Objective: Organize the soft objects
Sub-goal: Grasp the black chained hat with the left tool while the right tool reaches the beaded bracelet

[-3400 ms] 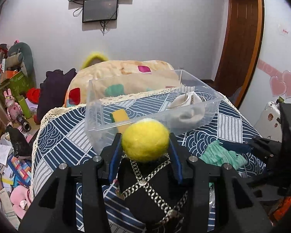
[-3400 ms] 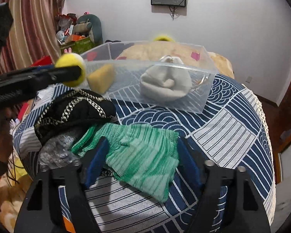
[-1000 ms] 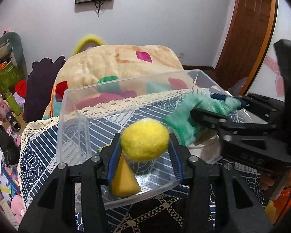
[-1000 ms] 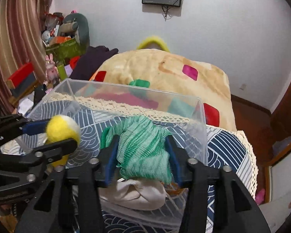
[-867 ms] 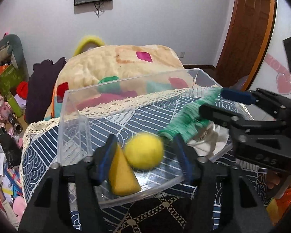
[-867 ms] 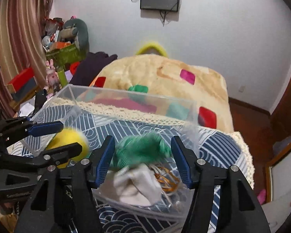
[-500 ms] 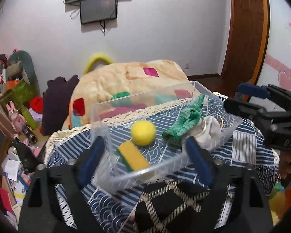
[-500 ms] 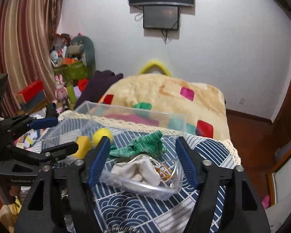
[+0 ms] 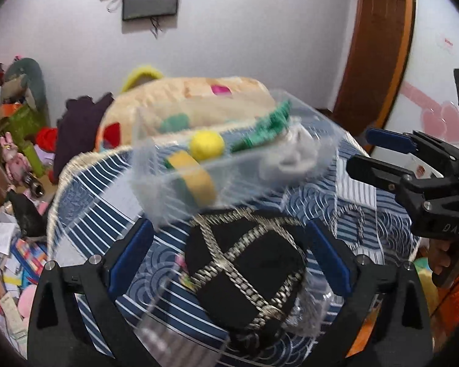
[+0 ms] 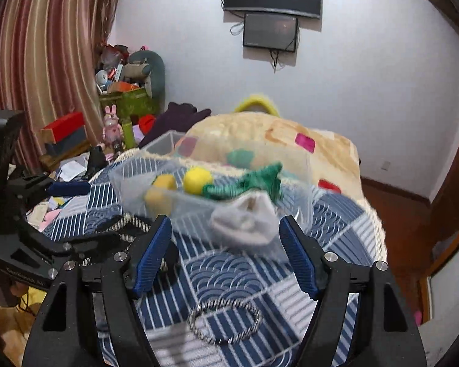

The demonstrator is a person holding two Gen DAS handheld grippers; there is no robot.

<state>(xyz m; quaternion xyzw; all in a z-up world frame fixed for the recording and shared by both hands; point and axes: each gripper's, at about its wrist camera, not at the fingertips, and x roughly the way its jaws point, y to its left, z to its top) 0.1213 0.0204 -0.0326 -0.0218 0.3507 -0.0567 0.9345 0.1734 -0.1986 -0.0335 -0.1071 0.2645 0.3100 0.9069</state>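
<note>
A clear plastic bin sits on the blue patterned cloth. In it lie a yellow ball, a yellow sponge, a green knit cloth and a white sock. My left gripper is open and empty, jaws either side of a black cap with metal chains in front of the bin. My right gripper is open and empty, just short of the bin. A braided ring lies on the cloth below it.
A cream blanket with coloured patches lies behind the bin. Toys, boxes and papers clutter the floor at the left. A wooden door frame stands at the right. The right gripper shows at the right of the left wrist view.
Both grippers opened over the bin; the yellow ball and the green cloth dropped in. Both grippers then drew back, and the left one now straddles the black cap.
</note>
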